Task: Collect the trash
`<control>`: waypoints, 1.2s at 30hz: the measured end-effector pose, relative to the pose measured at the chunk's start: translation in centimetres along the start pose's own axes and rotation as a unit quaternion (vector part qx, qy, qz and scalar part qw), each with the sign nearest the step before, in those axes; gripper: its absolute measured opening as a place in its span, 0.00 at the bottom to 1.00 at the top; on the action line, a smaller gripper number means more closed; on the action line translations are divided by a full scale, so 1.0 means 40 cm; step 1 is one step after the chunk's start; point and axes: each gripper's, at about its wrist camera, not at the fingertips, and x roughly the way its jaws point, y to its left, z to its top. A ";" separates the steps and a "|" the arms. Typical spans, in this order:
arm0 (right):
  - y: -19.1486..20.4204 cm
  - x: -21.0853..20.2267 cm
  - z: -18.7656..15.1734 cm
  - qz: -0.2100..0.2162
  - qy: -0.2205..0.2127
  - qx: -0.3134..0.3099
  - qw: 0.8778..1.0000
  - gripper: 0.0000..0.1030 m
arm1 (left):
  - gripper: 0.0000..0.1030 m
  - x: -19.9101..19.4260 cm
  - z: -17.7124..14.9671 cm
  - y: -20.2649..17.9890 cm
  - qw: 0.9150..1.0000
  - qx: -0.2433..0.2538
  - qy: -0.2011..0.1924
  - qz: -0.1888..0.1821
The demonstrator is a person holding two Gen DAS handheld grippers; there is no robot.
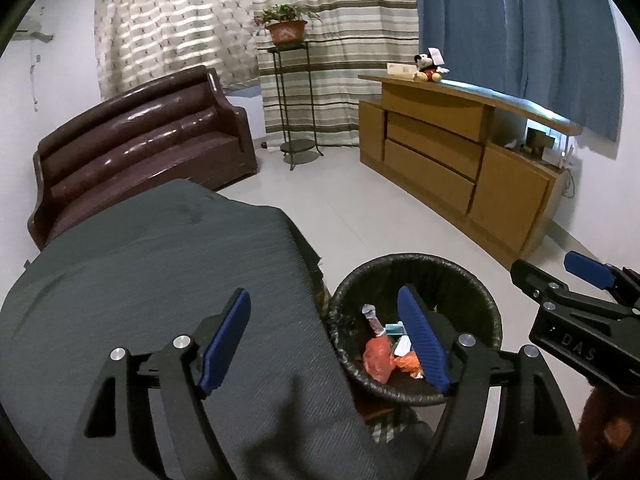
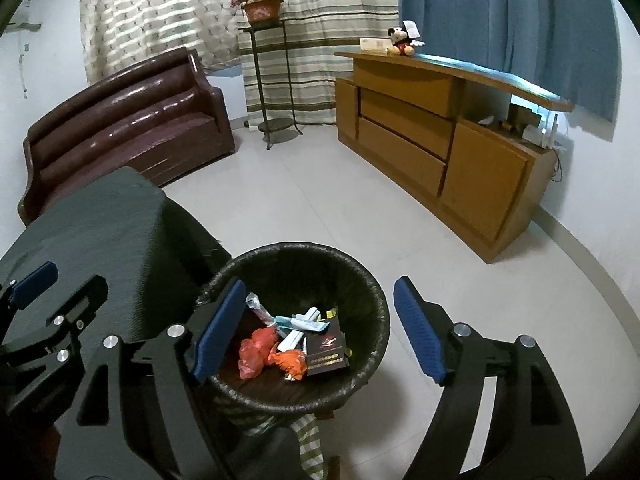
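Note:
A black trash bin [image 2: 360, 280] stands on the floor beside a table under a dark grey cloth [image 1: 140, 280]. It also shows in the left wrist view [image 1: 460, 280]. Inside lie orange-red wrappers [image 2: 256, 352], white sticks [image 2: 296, 336], a clear wrapper [image 2: 256, 306] and a dark brown box [image 2: 326, 346]. My right gripper [image 2: 320, 332] is open and empty above the bin. My left gripper [image 1: 328, 344] is open and empty, over the table's right edge, its right finger above the bin. The right gripper [image 1: 580, 280] shows at the left view's right edge.
A brown leather sofa [image 2: 120, 128] stands at the back left. A plant stand [image 2: 272, 80] with a potted plant [image 2: 260, 6] is by the curtains. A wooden cabinet [image 2: 440, 140] with a Mickey toy [image 2: 400, 42] runs along the right. Light tiled floor [image 2: 320, 208] lies between.

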 end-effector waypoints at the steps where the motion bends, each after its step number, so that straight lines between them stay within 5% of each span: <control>1: 0.004 -0.008 -0.001 0.001 -0.002 -0.002 1.000 0.73 | 0.73 -0.010 -0.002 0.005 1.000 -0.001 -0.003 0.005; 18: 0.039 -0.152 -0.026 0.006 -0.047 -0.015 0.999 0.74 | 0.74 -0.108 -0.037 0.079 0.999 -0.029 -0.029 0.019; 36: 0.055 -0.194 -0.040 0.006 -0.063 -0.017 0.998 0.74 | 0.74 -0.133 -0.050 0.088 0.999 -0.033 -0.039 0.018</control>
